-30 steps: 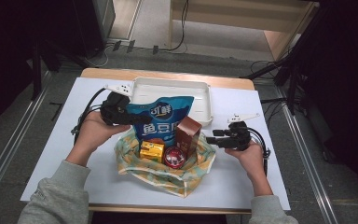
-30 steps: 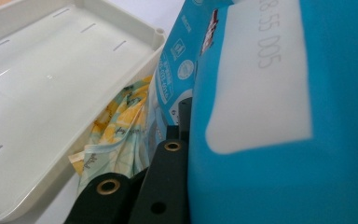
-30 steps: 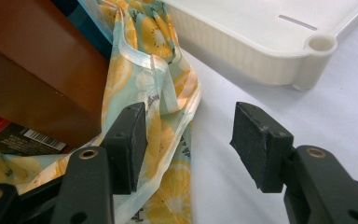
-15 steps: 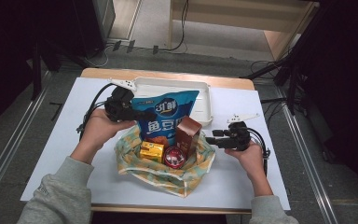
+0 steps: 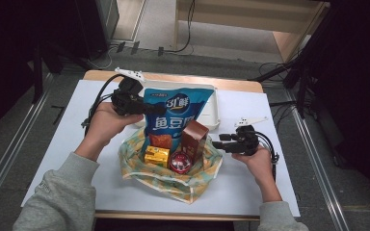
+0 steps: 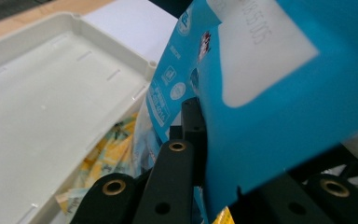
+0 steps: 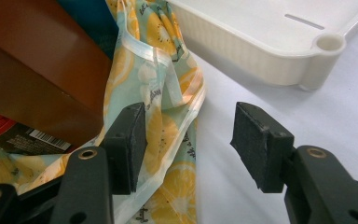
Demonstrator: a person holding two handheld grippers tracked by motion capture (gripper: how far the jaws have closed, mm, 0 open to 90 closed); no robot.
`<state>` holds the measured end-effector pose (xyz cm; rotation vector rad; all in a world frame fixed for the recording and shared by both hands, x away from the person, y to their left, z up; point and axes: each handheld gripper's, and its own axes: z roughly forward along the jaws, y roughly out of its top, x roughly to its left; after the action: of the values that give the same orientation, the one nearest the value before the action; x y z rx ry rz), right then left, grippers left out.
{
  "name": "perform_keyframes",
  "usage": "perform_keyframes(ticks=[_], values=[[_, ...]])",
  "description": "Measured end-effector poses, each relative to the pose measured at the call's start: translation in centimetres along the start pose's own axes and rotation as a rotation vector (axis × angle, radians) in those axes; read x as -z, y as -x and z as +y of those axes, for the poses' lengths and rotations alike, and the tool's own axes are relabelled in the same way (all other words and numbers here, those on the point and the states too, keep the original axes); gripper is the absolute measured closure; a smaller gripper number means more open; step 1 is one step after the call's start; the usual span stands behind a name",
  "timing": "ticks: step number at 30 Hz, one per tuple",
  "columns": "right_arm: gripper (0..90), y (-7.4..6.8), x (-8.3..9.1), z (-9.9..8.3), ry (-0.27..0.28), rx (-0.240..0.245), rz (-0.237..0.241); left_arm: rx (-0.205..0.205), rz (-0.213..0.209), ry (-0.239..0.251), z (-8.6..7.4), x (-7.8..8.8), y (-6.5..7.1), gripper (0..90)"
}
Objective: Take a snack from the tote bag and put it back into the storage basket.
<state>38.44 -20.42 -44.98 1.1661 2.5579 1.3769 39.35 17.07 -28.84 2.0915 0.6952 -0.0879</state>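
The blue snack bag [image 5: 173,113] is now lifted higher, pinched by the left gripper [image 5: 147,109], while the right gripper [image 5: 218,143] is kept apart.

Blue snack bag [image 5: 172,113] perhaps slightly higher.

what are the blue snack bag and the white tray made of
The blue snack bag looks like thin glossy plastic film: it creases and shines where the left gripper pinches it. The white tray looks like rigid matte moulded plastic, with rounded corners and moulded slots.
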Motion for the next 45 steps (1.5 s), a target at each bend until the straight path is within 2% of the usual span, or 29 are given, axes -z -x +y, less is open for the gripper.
perform_keyframes(ticks=[8, 13, 22, 37, 45], values=[[45.6, -0.1, -0.1, 0.0, -0.011, -0.005, 0.006, -0.006, 0.006, 0.009, 1.2, 0.7, 0.3, 90.0], [45.6, -0.2, -0.2, 0.0, -0.014, 0.002, 0.008, 0.01, 0.001, 0.021, 1.9, 1.5, 0.1, 90.0], [45.6, -0.1, -0.3, 0.0, -0.015, 0.002, 0.006, -0.003, 0.008, 0.048, 2.9, 2.8, 0.6, 90.0], [45.6, -0.4, -0.3, 0.0, -0.017, 0.012, 0.007, -0.007, 0.058, 0.057, 4.1, 5.2, 0.8, 90.0], [45.6, -0.5, -0.3, 0.1, -0.01, 0.015, 0.004, 0.01, 0.087, 0.069, 4.1, 6.8, 0.0, 90.0]])
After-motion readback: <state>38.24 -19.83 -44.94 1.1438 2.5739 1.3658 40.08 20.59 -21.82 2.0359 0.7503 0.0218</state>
